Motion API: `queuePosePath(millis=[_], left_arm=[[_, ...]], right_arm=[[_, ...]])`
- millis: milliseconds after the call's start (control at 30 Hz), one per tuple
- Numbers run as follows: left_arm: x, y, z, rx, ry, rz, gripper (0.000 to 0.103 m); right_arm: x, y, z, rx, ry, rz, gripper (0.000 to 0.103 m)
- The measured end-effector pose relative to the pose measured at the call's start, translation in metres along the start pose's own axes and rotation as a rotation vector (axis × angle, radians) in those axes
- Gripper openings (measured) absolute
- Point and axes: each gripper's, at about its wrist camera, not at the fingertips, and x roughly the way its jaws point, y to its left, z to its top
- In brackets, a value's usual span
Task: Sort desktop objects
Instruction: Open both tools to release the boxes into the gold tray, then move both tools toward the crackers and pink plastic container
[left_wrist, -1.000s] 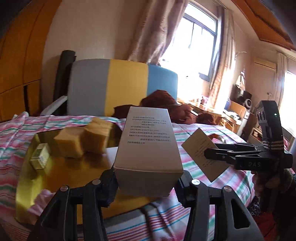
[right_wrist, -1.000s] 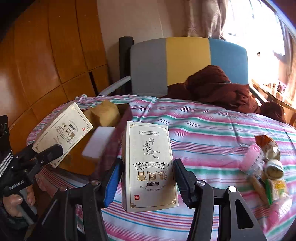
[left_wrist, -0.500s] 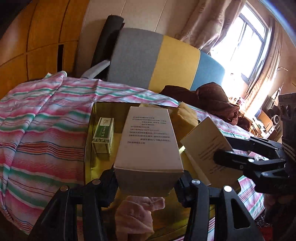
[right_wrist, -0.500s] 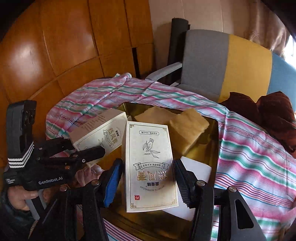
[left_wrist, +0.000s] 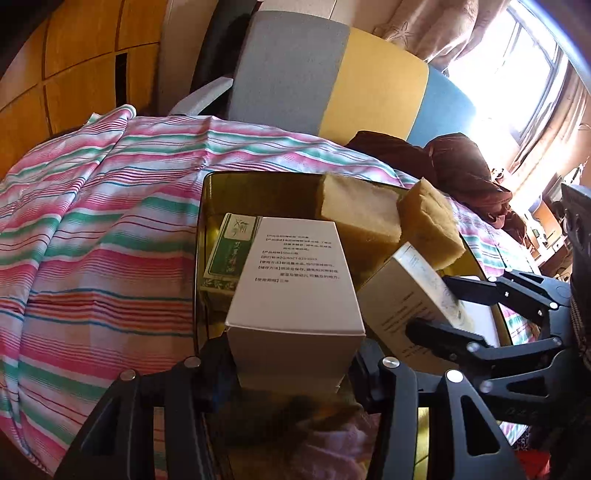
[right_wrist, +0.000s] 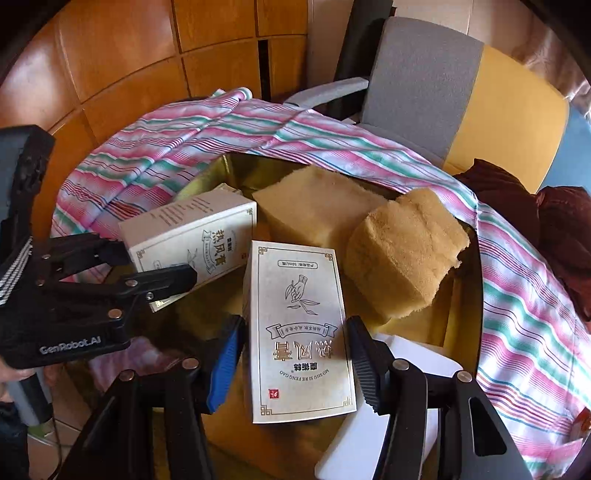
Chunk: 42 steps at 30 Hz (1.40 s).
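Two grippers each clamp a white box: left gripper (left_wrist: 291, 363) grips the text-side box (left_wrist: 295, 291) between its fingers, right gripper (right_wrist: 295, 354) grips the ornate box (right_wrist: 297, 328), both over gold tray (right_wrist: 463, 332), two sponges (right_wrist: 404, 251) ahead of the fingertips

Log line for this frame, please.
left tool: shut on white box | right tool: shut on cream box | both over gold tray
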Motion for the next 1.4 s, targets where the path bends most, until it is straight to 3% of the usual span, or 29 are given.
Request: queuePosePath(millis=[133,233,333,400,600,800,967,1100,1400], left_arm=[[0.011,-0.012,0.001,0.060,-0.007,0.088,0.052],[0.022,-0.019,0.003,0.092,0.041,0.114,0.052],[0.020,-0.014,0.007,0.061,0.038,0.069,0.056],[0.013,-0.008,0.007,0.026,0.022,0.041,0.057],[-0.015,0.000,0.001,-0.027,-0.068,0.040,0.060],[-0.047,-0.010,-0.011,-0.009,-0.185,0.047,0.063],[-0.069,-0.048,-0.022,0.070,-0.256,-0.014,0.065],[-0.075,-0.093,-0.028,0.148,-0.273,-0.116,0.065],[-0.051,-0.214,-0.044,0.342,-0.180,-0.295,0.065]], right_arm=[[0.011,-0.001,0.003,-0.001,-0.023,-0.038,0.055],[0.023,-0.002,0.001,-0.002,-0.012,-0.042,0.056],[0.022,-0.011,-0.002,0.032,-0.033,-0.008,0.056],[0.012,-0.016,-0.002,0.041,-0.080,0.006,0.065],[-0.013,-0.028,-0.007,0.085,-0.158,0.056,0.069],[-0.054,-0.037,-0.028,0.133,-0.281,0.109,0.075],[-0.087,-0.058,-0.067,0.180,-0.374,0.082,0.082],[-0.108,-0.091,-0.112,0.253,-0.393,-0.011,0.083],[-0.145,-0.191,-0.236,0.541,-0.397,-0.212,0.083]])
